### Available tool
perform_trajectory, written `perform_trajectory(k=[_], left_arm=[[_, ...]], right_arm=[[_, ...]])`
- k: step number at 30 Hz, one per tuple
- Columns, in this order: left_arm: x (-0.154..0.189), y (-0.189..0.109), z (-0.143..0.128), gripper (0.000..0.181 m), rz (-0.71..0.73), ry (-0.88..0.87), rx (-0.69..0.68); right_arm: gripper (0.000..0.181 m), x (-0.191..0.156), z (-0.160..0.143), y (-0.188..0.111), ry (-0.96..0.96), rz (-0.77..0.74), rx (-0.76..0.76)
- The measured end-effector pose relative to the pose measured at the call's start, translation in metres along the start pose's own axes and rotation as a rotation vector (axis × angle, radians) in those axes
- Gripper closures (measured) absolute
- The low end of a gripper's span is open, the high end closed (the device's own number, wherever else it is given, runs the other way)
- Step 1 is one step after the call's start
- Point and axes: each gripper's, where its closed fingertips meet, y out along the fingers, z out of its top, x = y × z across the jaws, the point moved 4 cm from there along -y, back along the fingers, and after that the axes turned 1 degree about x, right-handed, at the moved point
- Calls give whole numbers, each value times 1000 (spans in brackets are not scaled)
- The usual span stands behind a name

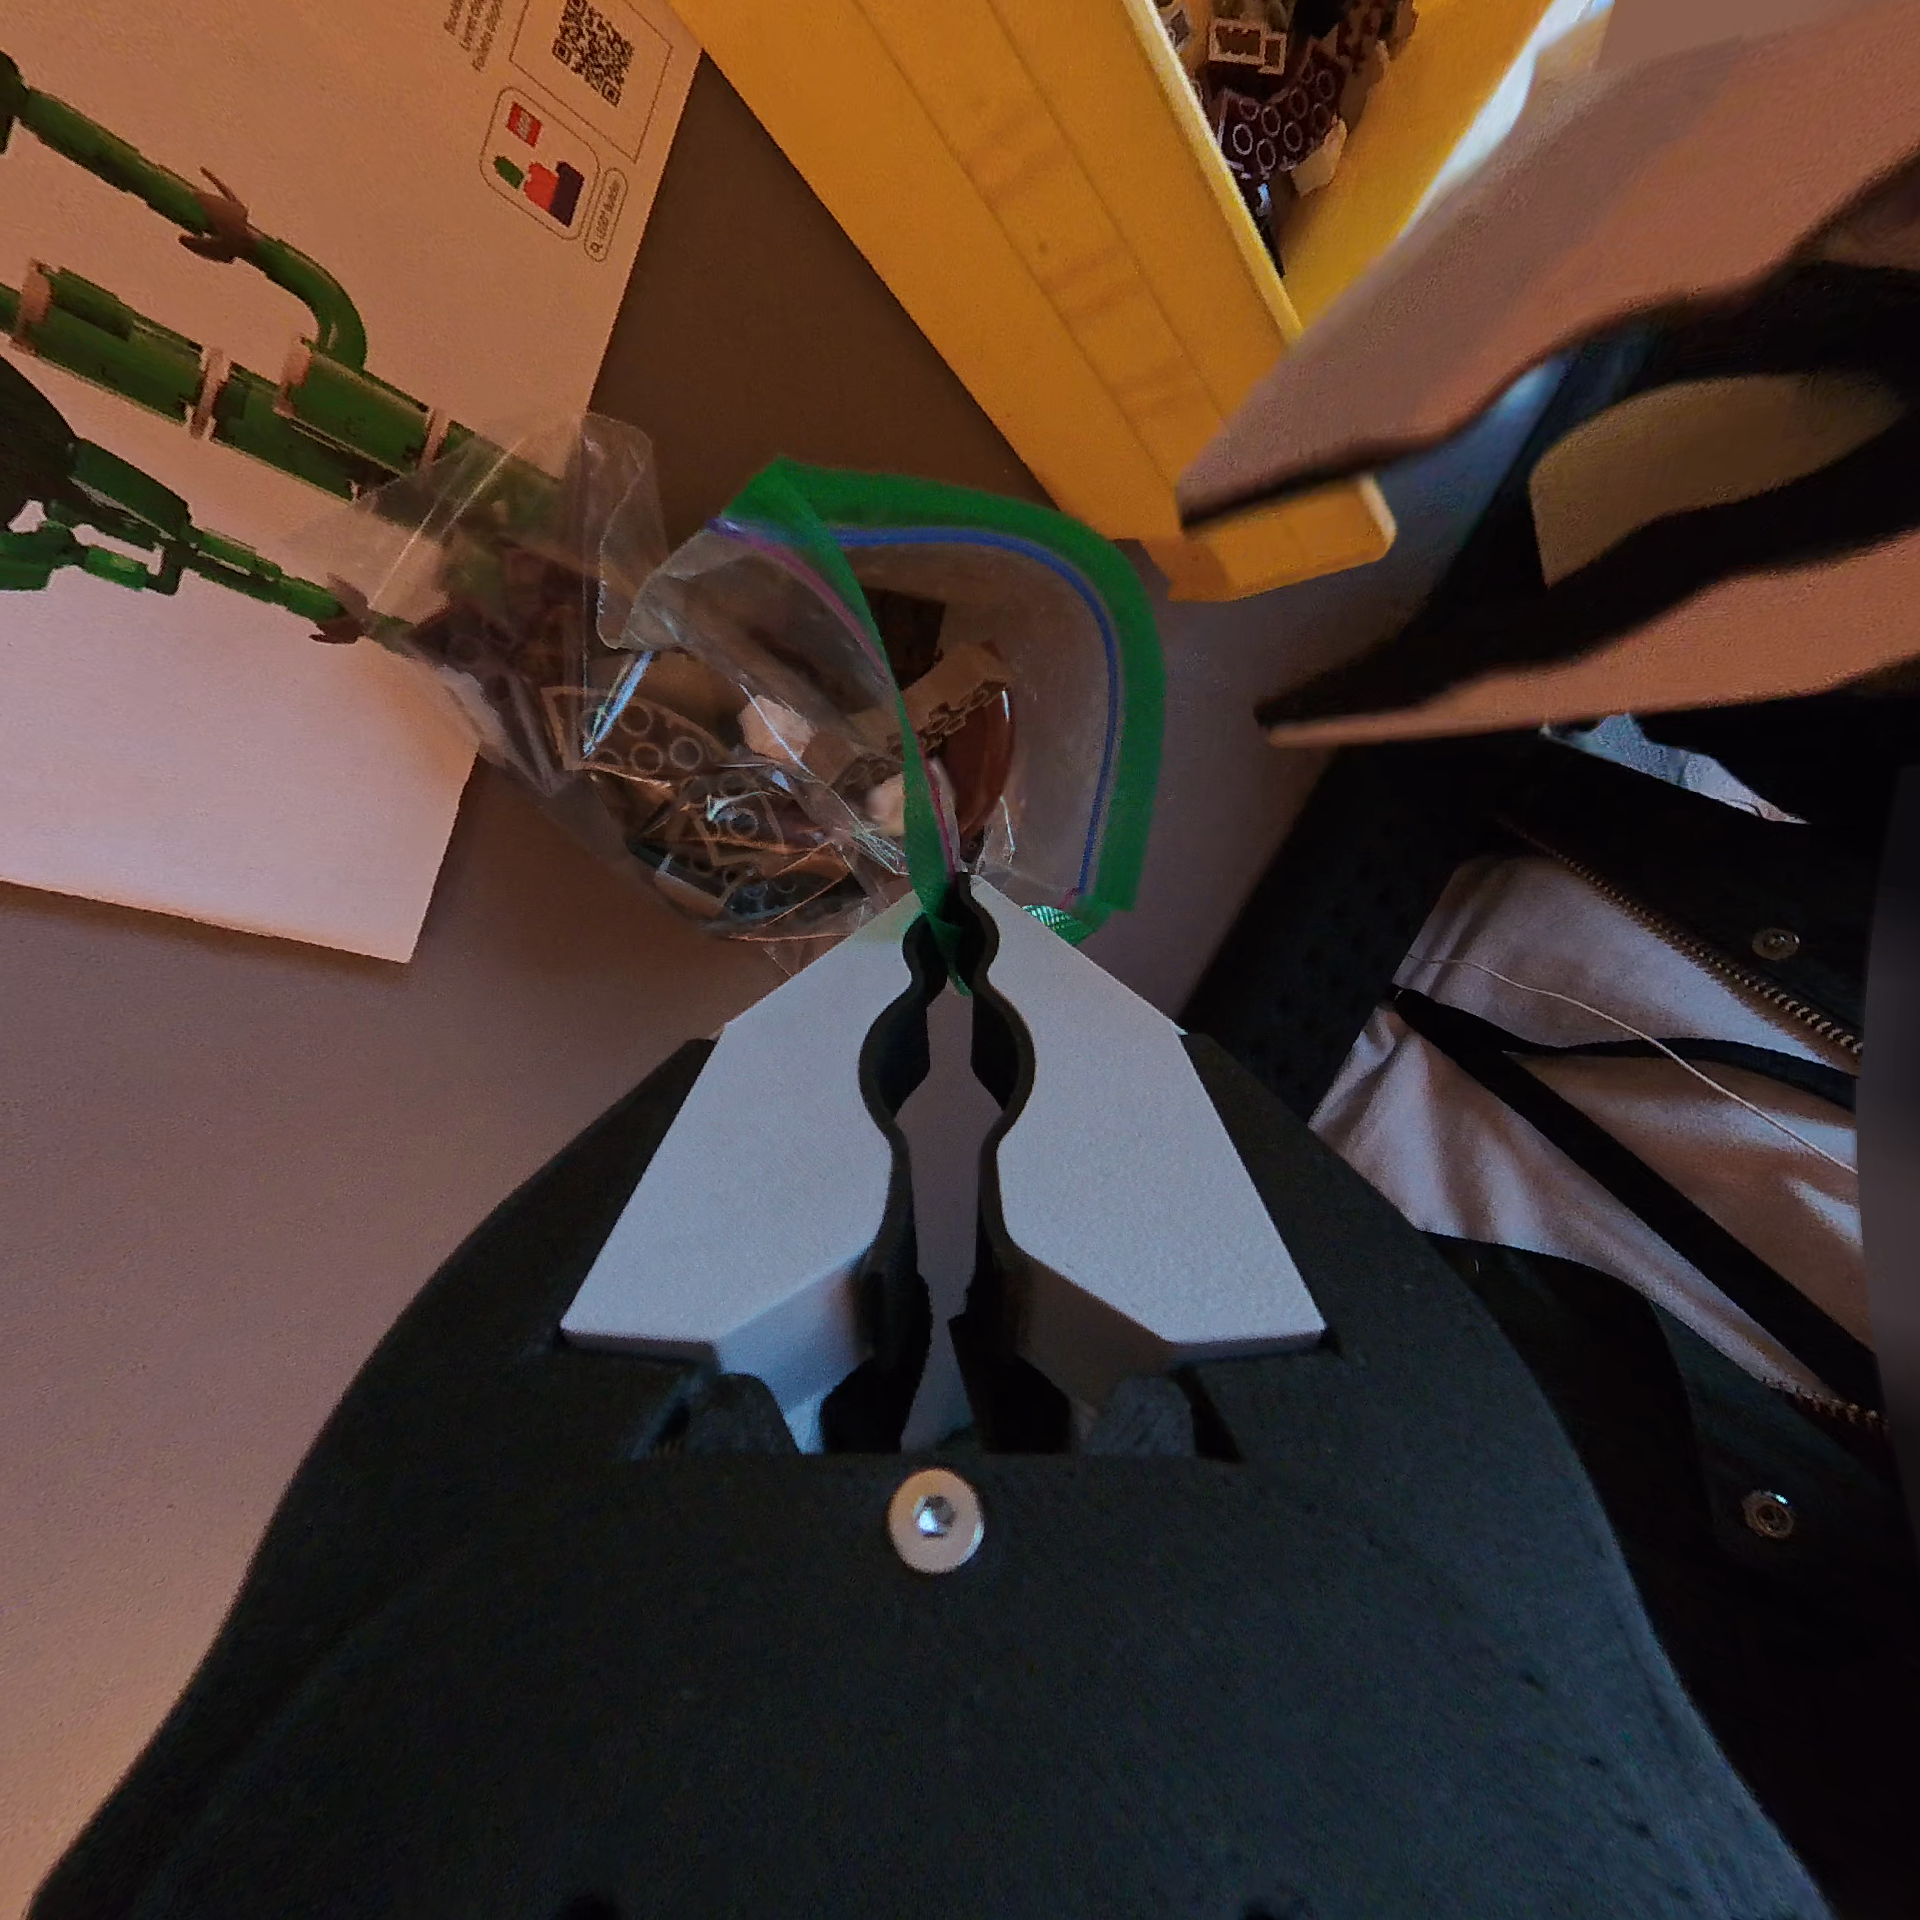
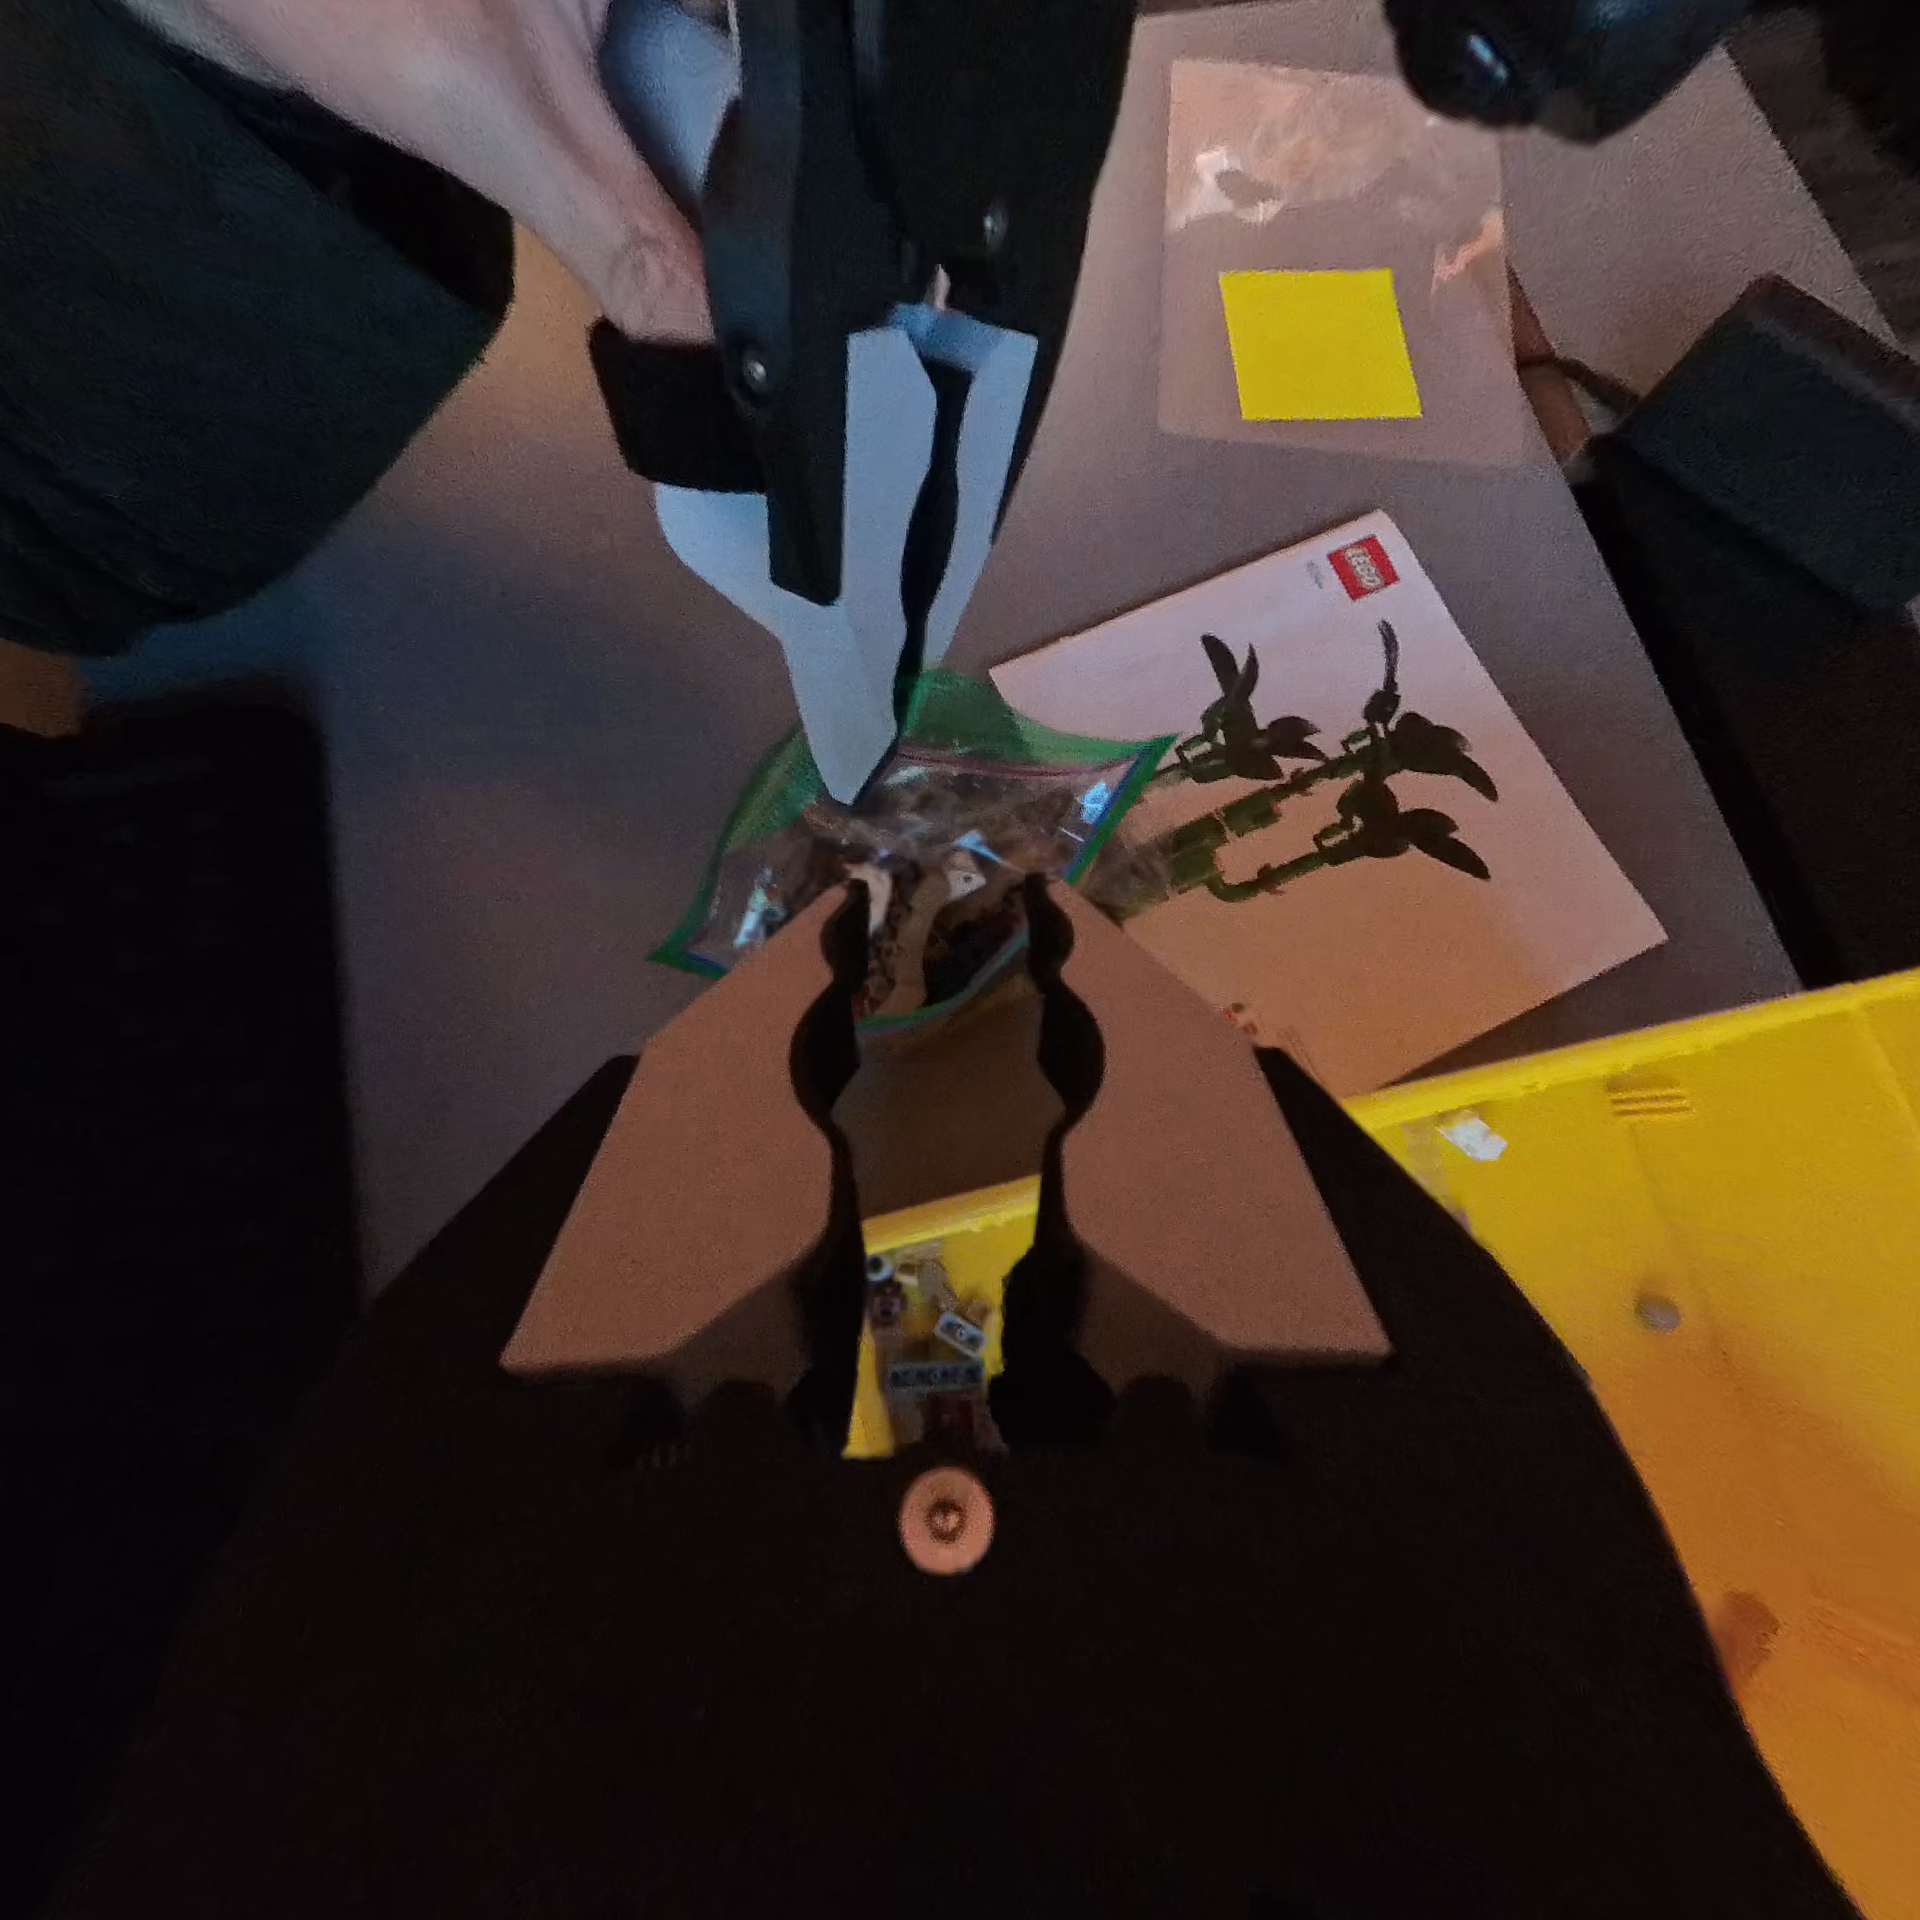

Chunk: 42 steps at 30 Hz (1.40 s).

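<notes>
A clear zip bag with a green rim, holding several small dark and tan toy bricks, hangs open above the brown table. My left gripper is shut on the bag's green rim at one end. In the right wrist view the same bag sits just beyond my right gripper, whose jaws stand open right at the bag's mouth. The left gripper shows there from above, pinching the bag's far rim. The right gripper also shows in the left wrist view at the upper right.
A yellow plastic bin with several loose bricks stands close by, also in the right wrist view. A printed instruction booklet lies beside the bag. A flat packet with a yellow square lies farther back. A person's hand holds the left gripper.
</notes>
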Motion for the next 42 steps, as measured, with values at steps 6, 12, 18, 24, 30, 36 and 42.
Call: perform_trajectory(k=[6, 12, 18, 24, 30, 36, 42], left_arm=[[-1, -2, -1, 181, -3, -5, 3], [-1, 0, -1, 181, -3, -4, -2], [-1, -1, -1, 181, -5, -6, -1], [0, -2, -1, 181, -4, -2, 0], [0, -1, -1, 181, -6, -3, -4], [-1, -1, -1, 181, -6, -6, -1], [-1, 0, -1, 181, -5, -5, -2]], right_arm=[[150, 43, -39, -39, 10, -142, -148], [150, 67, -126, -25, 166, -84, -498], [150, 73, -147, -11, 193, -78, -585], [171, 71, -158, -5, 179, -50, -624], [173, 74, -147, -12, 208, -83, -571], [173, 56, -78, -36, 120, -148, -340], [173, -11, 7, -16, -8, 34, 37]])
